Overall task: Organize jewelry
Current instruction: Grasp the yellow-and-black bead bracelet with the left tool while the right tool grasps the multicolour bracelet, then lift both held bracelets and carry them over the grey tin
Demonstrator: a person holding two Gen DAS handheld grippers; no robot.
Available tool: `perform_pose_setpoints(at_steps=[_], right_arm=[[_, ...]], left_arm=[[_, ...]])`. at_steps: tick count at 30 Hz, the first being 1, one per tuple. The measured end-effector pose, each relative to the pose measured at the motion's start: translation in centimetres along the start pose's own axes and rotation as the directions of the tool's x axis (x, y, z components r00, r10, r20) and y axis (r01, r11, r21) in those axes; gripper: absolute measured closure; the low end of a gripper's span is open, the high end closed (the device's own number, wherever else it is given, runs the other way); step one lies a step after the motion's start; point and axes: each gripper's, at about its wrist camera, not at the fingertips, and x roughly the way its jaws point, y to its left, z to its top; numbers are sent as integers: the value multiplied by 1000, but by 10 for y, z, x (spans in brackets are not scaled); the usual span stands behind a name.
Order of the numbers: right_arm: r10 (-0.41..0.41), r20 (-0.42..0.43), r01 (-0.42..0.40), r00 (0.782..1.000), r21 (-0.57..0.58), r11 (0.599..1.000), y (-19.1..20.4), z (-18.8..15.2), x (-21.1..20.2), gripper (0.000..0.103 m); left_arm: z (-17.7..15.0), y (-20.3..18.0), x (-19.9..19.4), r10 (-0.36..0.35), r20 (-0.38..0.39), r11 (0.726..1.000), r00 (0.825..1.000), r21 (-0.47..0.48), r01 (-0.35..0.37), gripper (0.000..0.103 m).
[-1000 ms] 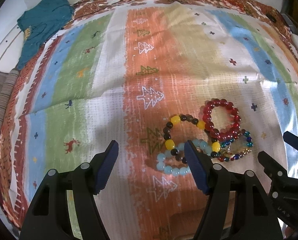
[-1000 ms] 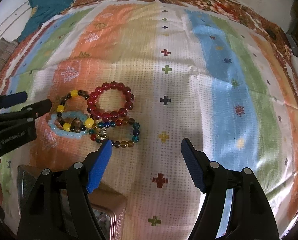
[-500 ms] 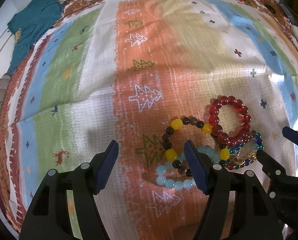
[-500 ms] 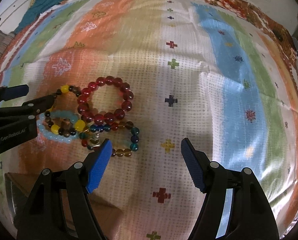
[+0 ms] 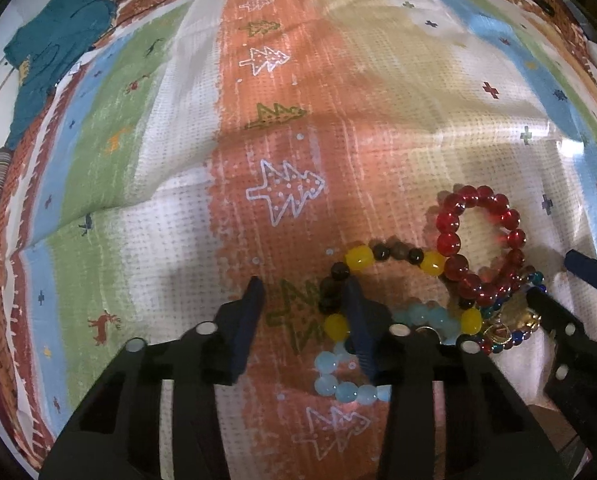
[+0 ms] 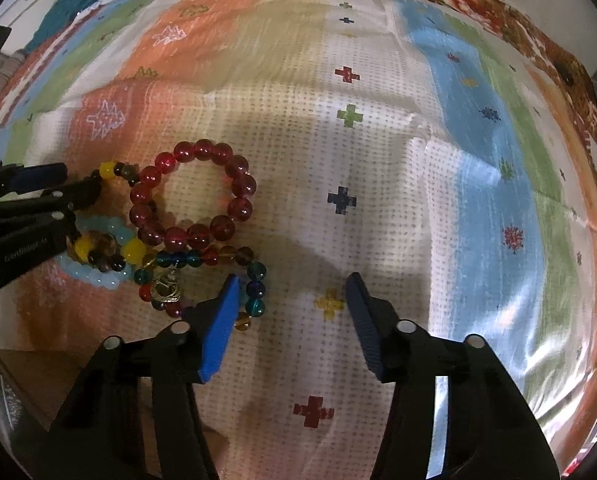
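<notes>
Beaded bracelets lay in 1 overlapping heap on the striped blanket (image 5: 282, 128): a red bracelet (image 6: 192, 194), a yellow-and-dark bracelet (image 5: 394, 276), a pale blue bracelet (image 5: 350, 380) and a multicoloured bracelet (image 6: 226, 276) with a gold charm. We saw 4 in all. Our left gripper (image 5: 302, 316) stood at the heap's left edge, jaws closing, its right jaw over the yellow-and-dark loop, though only blanket showed between the pads. Our right gripper (image 6: 292, 304) stood at the heap's right edge, jaws closing too on bare blanket, its left jaw just beside the multicoloured loop. We judged each gripper must shift inward toward the heap. A teal garment (image 5: 54, 52) lay well apart.
</notes>
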Motion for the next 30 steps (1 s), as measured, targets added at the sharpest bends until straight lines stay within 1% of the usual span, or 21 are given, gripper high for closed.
perform_pose_setpoints(at_steps=[1, 2, 3, 4, 5, 9, 14, 18, 30], right_arm=[[2, -1, -2, 1000, -4, 1000, 0, 0, 0, 67], [2, -1, -2, 1000, -8, 1000, 0, 0, -1, 76], [4, -1, -4, 1000, -13, 1000, 1, -1, -1, 81], [6, -1, -6, 1000, -15, 1000, 0, -1, -1, 89], [8, 0, -8, 1000, -17, 1000, 0, -1, -2, 93], [18, 12, -18, 1000, -12, 1000, -1, -1, -6, 93], [28, 50, -29, 998, 4, 1000, -5, 2, -21, 93], [35, 74, -36, 997, 11, 999, -8, 2, -33, 93], [47, 118, -49, 992, 9, 999, -7, -3, -57, 93]], left_arm=[[0, 0, 0, -1, -2, 1000, 1000, -1, 1, 86], [0, 1, 0, 1, -4, 1000, 1000, -1, -1, 92], [-1, 1, 1, 4, -4, 1000, 1000, 0, -4, 93], [-1, 1, 1, 4, -3, 1000, 1000, 1, -4, 93], [-2, 1, 0, 5, -2, 1000, 1000, 3, -5, 93], [-2, 2, -6, 1, 9, 1000, 1000, -7, -1, 93], [-3, -1, -25, -12, 46, 1000, 999, -11, 13, 93], [-7, -8, -38, -22, 66, 1000, 998, -1, 22, 93], [-11, -10, -65, -50, 107, 999, 993, 11, 49, 94]])
